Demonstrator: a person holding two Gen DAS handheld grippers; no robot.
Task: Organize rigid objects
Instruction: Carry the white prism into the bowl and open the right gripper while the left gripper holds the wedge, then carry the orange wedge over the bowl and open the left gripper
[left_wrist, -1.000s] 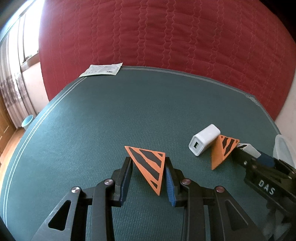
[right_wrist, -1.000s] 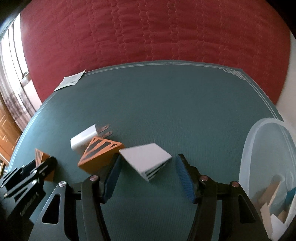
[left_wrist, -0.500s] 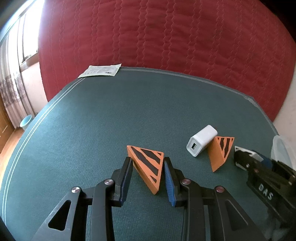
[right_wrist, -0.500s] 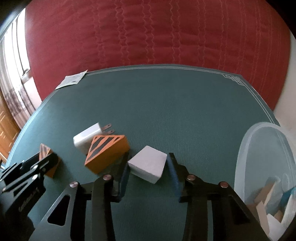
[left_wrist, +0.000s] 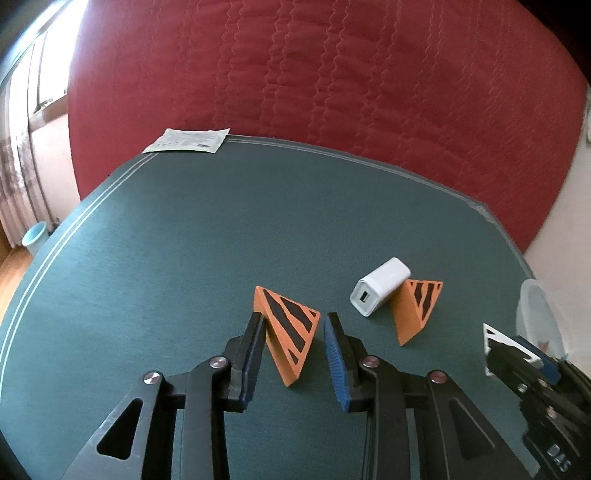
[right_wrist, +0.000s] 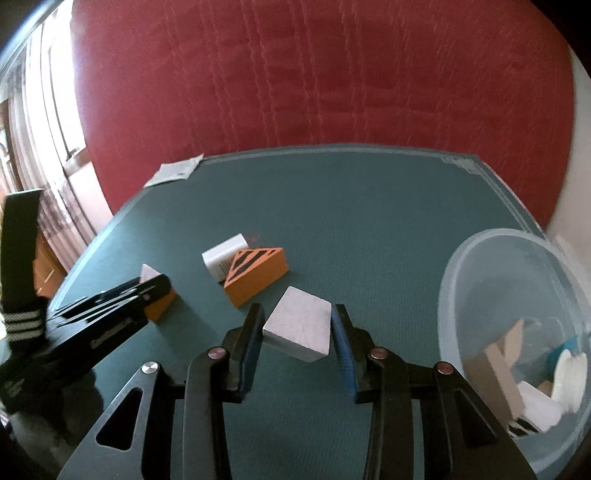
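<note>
My left gripper (left_wrist: 295, 334) stands around an orange wedge with black stripes (left_wrist: 286, 328) on the green table (left_wrist: 184, 258); its left pad touches the wedge, the right pad stands slightly off. My right gripper (right_wrist: 297, 326) is shut on a white wedge block (right_wrist: 299, 328) and holds it above the table; it also shows in the left wrist view (left_wrist: 502, 345). A second orange striped wedge (right_wrist: 255, 275) lies against a white USB charger (right_wrist: 223, 254), both ahead of the right gripper.
A translucent plastic tub (right_wrist: 517, 280) with several blocks inside stands at the right table edge. A paper leaflet (left_wrist: 188, 140) lies at the far left corner. A red quilted cover (left_wrist: 332, 92) hangs behind the table. The left gripper shows at the left of the right wrist view (right_wrist: 122, 302).
My right gripper closed on the white wedge and lifted it, tilting toward the tub. My left gripper closed in on the orange striped wedge, which turned between the pads.
</note>
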